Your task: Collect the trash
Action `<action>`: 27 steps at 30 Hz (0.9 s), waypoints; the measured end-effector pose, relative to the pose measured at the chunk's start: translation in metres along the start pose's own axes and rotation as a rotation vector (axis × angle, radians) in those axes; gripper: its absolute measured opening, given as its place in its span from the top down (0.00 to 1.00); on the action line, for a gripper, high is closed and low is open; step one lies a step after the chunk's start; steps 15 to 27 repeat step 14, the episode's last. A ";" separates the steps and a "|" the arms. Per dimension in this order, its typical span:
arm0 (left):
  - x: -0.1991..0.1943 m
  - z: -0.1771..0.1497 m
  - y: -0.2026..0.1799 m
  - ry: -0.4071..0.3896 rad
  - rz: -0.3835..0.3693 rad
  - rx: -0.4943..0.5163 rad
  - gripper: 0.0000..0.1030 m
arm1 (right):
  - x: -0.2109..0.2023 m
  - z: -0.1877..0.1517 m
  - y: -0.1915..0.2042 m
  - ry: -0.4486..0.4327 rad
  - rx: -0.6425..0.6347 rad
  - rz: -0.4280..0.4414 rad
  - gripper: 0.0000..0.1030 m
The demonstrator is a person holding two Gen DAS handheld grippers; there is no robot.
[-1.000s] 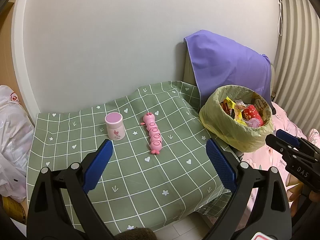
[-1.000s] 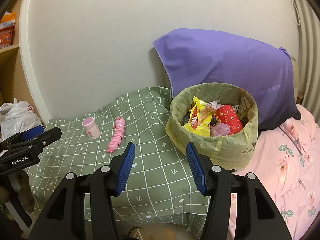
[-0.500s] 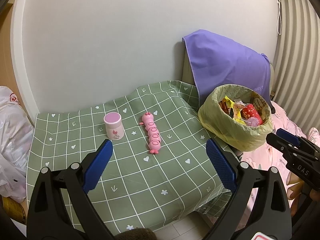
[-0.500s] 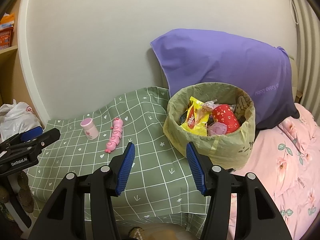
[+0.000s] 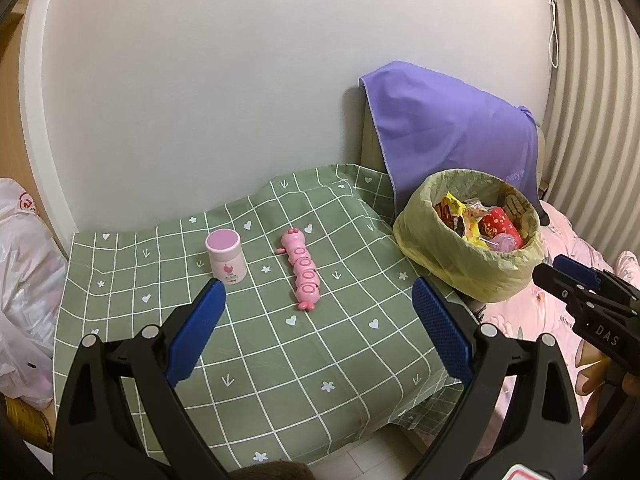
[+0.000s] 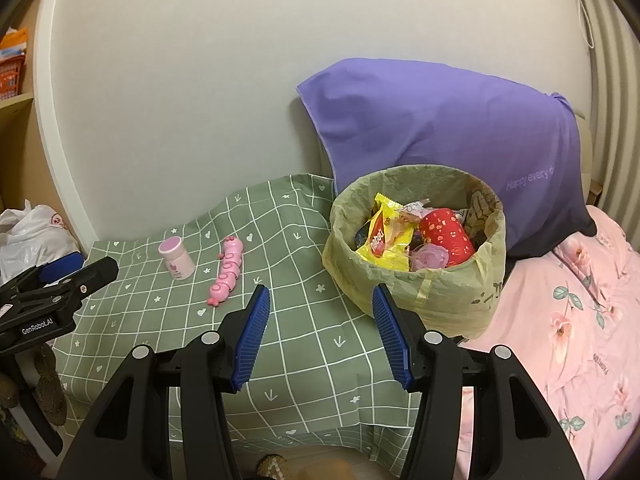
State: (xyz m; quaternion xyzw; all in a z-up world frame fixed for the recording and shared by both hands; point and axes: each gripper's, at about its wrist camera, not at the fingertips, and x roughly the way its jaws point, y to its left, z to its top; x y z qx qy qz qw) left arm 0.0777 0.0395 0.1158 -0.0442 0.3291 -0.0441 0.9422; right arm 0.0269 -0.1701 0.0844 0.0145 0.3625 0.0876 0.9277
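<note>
A bin lined with a yellow-green bag (image 5: 460, 268) (image 6: 440, 292) stands at the table's right edge, filled with wrappers and a red cup (image 6: 446, 236). A pink caterpillar toy (image 5: 303, 274) (image 6: 227, 272) and a small pink-capped bottle (image 5: 225, 256) (image 6: 177, 259) rest on the green checked tablecloth (image 5: 260, 360) (image 6: 300, 340). My left gripper (image 5: 316, 320) is open and empty, above the table's front, short of the toy. My right gripper (image 6: 320, 324) is open and empty, in front of the bin.
A purple pillow (image 6: 440, 120) leans on the wall behind the bin. A pink floral bed (image 6: 568, 312) lies to the right. A white plastic bag (image 5: 24, 280) sits left of the table. The wall is close behind.
Both grippers have drawn back slightly from the table, so the bin, toy and bottle look a little farther away. Both jaws stay open.
</note>
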 end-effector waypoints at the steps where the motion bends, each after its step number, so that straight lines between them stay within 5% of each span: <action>1: 0.000 0.000 0.000 -0.002 0.000 0.001 0.13 | 0.000 0.000 0.000 0.000 0.001 -0.003 0.51; 11: 0.009 0.000 0.012 0.042 0.032 -0.016 0.13 | 0.019 0.002 0.009 0.019 -0.003 0.006 0.51; 14: 0.022 0.002 0.043 0.062 0.119 -0.049 0.13 | 0.043 0.005 0.026 0.052 -0.046 0.068 0.51; 27: 0.022 0.002 0.043 0.062 0.119 -0.049 0.13 | 0.043 0.005 0.026 0.052 -0.046 0.068 0.51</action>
